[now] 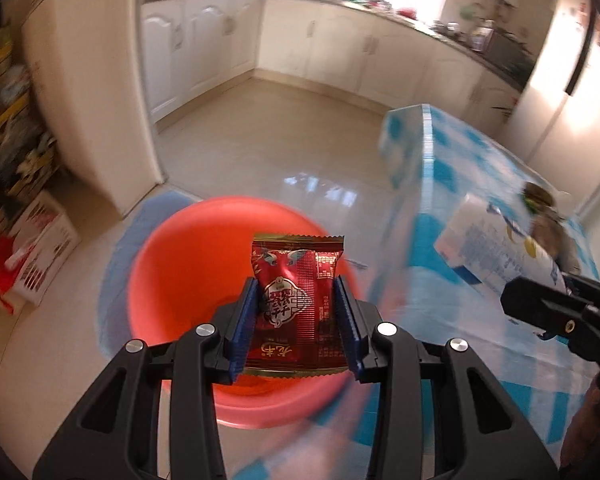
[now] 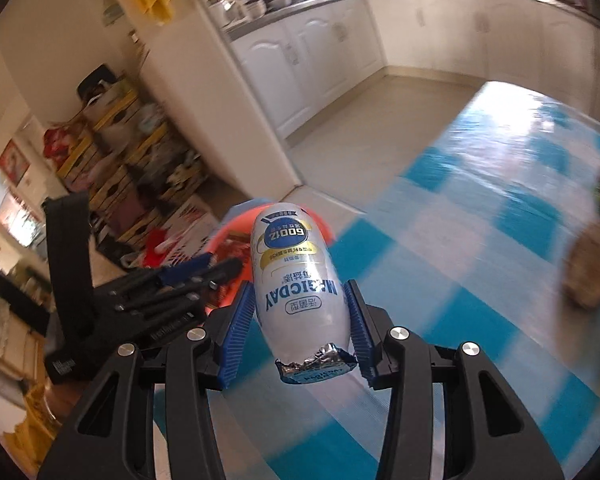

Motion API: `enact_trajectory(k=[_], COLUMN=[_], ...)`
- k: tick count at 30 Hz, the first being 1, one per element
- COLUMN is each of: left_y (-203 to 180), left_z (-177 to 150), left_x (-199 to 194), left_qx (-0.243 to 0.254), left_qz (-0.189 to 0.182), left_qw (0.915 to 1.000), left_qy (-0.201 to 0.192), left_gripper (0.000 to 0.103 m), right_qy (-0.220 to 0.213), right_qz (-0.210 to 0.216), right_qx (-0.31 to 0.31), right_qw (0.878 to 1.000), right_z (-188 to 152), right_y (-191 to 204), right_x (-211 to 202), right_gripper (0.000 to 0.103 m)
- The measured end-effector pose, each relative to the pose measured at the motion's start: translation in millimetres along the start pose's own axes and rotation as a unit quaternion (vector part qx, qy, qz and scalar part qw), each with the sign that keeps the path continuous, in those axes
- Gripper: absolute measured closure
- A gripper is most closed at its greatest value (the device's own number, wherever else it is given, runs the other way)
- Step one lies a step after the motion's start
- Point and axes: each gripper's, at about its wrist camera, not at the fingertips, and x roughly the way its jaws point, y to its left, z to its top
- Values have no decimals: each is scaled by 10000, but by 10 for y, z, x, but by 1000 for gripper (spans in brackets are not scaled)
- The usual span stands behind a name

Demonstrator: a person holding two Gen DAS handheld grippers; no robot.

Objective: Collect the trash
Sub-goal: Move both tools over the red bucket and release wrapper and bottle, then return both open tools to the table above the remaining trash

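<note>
While our left gripper (image 1: pixel 296 312) clamps a red foil snack packet (image 1: pixel 296 304) between its blue ribbed pads, the packet hangs directly above the open round orange plastic basin (image 1: pixel 168 280), whose visible interior looks bare. Our right gripper (image 2: pixel 302 320) pinches a small white plastic drink bottle with a torn foil lid (image 2: pixel 296 276) over the blue-and-white checked tablecloth (image 2: pixel 480 280); in the right wrist view the basin sits beyond the table's edge, beside the left gripper.

"MAGICDAY", "60012" upside down on white bottle (image 2: pixel 296 276).
</note>
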Motion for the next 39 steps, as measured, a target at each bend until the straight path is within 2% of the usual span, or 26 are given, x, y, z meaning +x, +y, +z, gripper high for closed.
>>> enact_trajectory(k=[7, 10, 12, 15, 19, 23, 29, 33, 39], left_y=[417, 492, 507, 541, 556, 501, 246, -66, -550], left_z=[-16, -32, -10, -19, 11, 20, 101, 162, 229], left_x=[231, 291, 312, 272, 245, 160, -93, -273, -405], left_qx=[-553, -692, -726, -755, -840, -787, -433, -106, 320], left_qz=[263, 308, 351, 469, 553, 590, 528, 351, -62], left_qw=[9975, 9961, 9956, 9953, 9944, 9949, 9976, 9986, 9982], left_qy=[365, 452, 469, 379, 329, 239, -116, -378, -497], left_gripper=[59, 56, 45, 24, 17, 15, 14, 11, 10], right_qy=[337, 379, 313, 147, -199, -531, -906, -1113, -1321], right_qz=[374, 409, 445, 369, 164, -77, -552, -763, -1224], right_qx=[-74, 21, 139, 245, 346, 519, 619, 817, 1055], right_qw=[9987, 9984, 9984, 9989, 9991, 9972, 9924, 9875, 9780], right_z=[229, 233, 215, 197, 134, 29, -231, -437, -681], right_y=[214, 205, 162, 76, -60, -206, -380, -541, -816], right_x=[512, 600, 559, 427, 123, -180, -616, -875, -1203], right_gripper=[55, 41, 36, 27, 22, 17, 15, 15, 15])
